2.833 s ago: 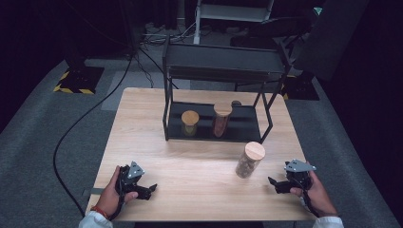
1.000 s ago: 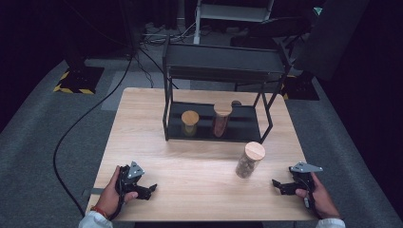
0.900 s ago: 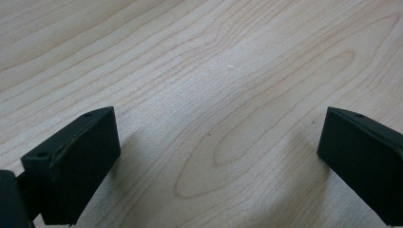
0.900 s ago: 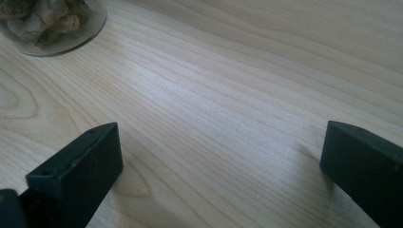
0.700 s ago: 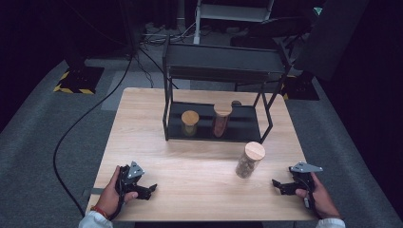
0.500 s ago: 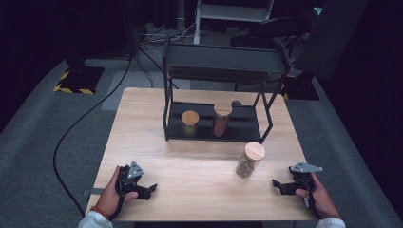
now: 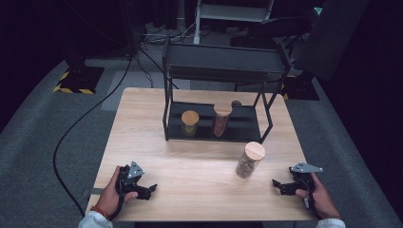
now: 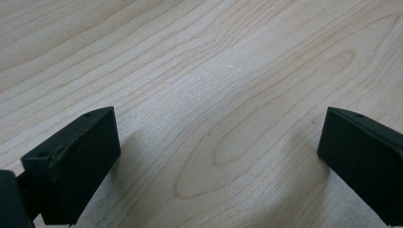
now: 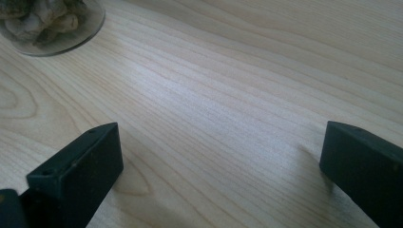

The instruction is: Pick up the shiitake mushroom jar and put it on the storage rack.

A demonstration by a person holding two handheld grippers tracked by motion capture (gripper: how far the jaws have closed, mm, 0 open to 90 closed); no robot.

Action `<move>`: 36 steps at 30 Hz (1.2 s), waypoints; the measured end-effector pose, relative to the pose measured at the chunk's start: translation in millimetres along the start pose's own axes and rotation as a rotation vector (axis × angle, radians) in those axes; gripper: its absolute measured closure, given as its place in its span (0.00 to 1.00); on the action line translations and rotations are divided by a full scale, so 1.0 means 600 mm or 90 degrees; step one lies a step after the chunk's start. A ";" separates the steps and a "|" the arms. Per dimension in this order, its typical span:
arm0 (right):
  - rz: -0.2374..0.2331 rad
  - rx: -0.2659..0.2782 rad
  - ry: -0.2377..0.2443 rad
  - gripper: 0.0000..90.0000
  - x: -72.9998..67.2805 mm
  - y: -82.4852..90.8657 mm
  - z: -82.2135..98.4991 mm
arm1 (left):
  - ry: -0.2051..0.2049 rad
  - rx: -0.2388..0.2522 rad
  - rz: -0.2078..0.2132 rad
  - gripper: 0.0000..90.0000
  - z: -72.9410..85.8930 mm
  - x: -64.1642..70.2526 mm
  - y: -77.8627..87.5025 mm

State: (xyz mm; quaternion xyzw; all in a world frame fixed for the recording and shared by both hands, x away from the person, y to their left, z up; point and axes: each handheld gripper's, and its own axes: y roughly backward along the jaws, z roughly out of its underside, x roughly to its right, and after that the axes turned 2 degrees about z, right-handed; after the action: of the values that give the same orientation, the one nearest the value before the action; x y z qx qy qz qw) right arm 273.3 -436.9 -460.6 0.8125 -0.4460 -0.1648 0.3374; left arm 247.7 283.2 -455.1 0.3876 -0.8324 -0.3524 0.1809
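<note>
Right now both tongs rest low on the desk (image 7: 142, 137) with nothing between their jaws: the left tongs (image 7: 148, 190) sit near the front left corner, jaws spread wide over bare wood, and the right tongs (image 7: 278, 185) sit near the front right edge, equally wide. Just beyond and to the left of the right tongs stands the jar nearest them, a clear jar with a wooden lid (image 7: 248, 160), filled with something brown and lumpy; its glass base shows at the top left corner of the right gripper view (image 9: 52, 23). It stands upright on the open desk, just in front of the black shelf rack (image 7: 223, 71), whose lower tray already carries a short jar (image 7: 189, 123) and a taller jar (image 7: 221, 119). The likely step is a reach by the right tongs for the loose jar. To do it well, keep the jaws wide, approach level at mid-height of the glass rather than the lid, centre the jar between the jaws, then close gently so the smooth wall does not slip or tip.
</note>
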 end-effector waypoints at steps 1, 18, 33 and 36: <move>0.001 -0.001 0.004 0.01 -0.001 0.001 -0.001 | 0.001 0.000 0.000 0.00 0.000 0.000 0.000; -0.006 0.034 0.048 0.02 -0.021 0.041 -0.020 | 0.000 0.000 0.000 0.00 0.000 0.000 0.000; -0.029 0.044 0.072 0.03 -0.038 0.058 -0.044 | 0.002 0.000 -0.001 0.00 0.000 0.001 0.000; -0.035 0.047 0.073 0.03 -0.040 0.061 -0.048 | 0.002 0.000 -0.001 0.00 0.000 0.001 0.000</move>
State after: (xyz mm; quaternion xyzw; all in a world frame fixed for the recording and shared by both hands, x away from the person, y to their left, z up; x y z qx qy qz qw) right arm 254.2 -418.8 -415.4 0.8444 -0.4092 -0.1106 0.3277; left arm 247.3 282.9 -455.1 0.3886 -0.8319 -0.3519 0.1817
